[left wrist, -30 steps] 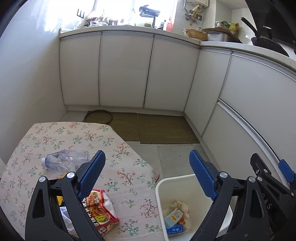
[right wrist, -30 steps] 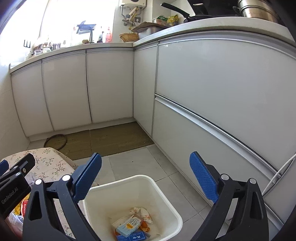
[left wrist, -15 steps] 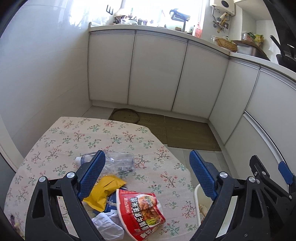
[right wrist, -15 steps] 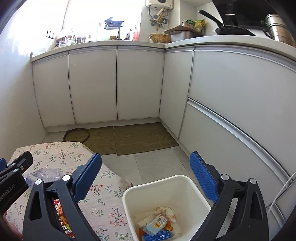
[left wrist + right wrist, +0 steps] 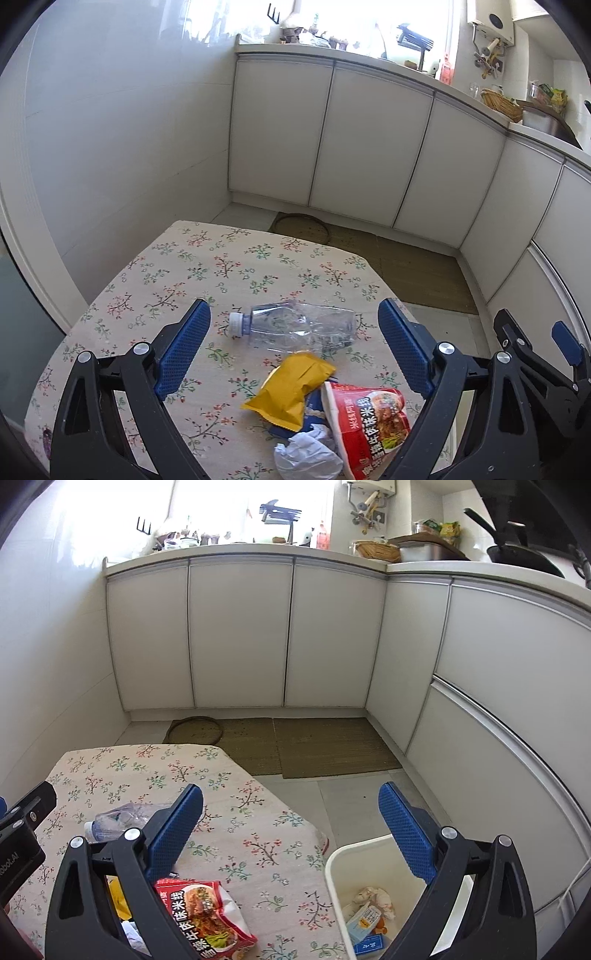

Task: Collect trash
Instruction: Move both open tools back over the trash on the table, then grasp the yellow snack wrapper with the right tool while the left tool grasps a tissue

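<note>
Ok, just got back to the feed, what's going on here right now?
Trash is being cleared from the floral-cloth table into the white plastic bin beside it. Both grippers are open and empty. The left gripper hovers over a crushed clear plastic bottle, a yellow snack pouch, a red noodle packet and a crumpled white wrapper. The right gripper hangs between table and bin, which already holds a few scraps.

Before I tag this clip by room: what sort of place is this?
Most likely a home kitchen: white base cabinets under a cluttered countertop, a black pan on the counter, and a small floral-cloth table with trash on it.
</note>
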The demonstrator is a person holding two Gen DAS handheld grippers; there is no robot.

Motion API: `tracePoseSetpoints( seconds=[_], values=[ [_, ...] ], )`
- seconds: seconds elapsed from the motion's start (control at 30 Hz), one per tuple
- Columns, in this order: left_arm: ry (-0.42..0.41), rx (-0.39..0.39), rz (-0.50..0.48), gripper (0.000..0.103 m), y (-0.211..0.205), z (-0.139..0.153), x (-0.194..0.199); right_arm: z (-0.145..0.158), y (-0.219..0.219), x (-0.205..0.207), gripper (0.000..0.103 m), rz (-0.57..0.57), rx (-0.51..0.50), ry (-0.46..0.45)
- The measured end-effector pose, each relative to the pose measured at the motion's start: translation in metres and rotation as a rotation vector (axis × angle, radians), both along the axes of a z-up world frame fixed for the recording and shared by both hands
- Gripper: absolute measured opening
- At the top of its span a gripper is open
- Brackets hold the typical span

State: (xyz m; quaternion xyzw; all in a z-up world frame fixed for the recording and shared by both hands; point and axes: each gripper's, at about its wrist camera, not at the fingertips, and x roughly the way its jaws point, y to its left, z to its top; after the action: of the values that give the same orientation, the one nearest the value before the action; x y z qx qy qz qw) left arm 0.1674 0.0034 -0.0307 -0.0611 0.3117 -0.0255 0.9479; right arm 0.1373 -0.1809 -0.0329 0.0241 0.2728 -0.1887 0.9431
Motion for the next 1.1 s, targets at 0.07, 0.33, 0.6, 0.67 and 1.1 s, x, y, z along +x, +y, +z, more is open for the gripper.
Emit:
tracePoseSetpoints(
  seconds=[0.07, 0.33, 0.6, 0.67, 1.1],
  values=[
    [0.009, -0.005, 0.020, 0.088, 0.012, -0.002, 0.003, -0.004, 0.010, 0.006, 0.093, 0.018, -0.004, 0.010],
    [0.040, -0.039, 0.097, 0.088, 0.060, -0.012, 0.013, -0.019, 0.049, 0.035, 0.093, 0.106, -0.021, 0.074],
    [0.093, -0.071, 0.141, 0.088, 0.094, -0.023, 0.025, -0.052, 0.079, 0.078, 0.093, 0.212, -0.017, 0.236],
    [0.132, -0.079, 0.138, 0.088, 0.097, -0.030, 0.032, -0.061, 0.081, 0.086, 0.093, 0.225, 0.026, 0.279],
    [0.350, -0.161, 0.191, 0.088, 0.129, -0.073, 0.053, -0.113, 0.102, 0.124, 0.093, 0.345, 0.230, 0.530]
  ],
)
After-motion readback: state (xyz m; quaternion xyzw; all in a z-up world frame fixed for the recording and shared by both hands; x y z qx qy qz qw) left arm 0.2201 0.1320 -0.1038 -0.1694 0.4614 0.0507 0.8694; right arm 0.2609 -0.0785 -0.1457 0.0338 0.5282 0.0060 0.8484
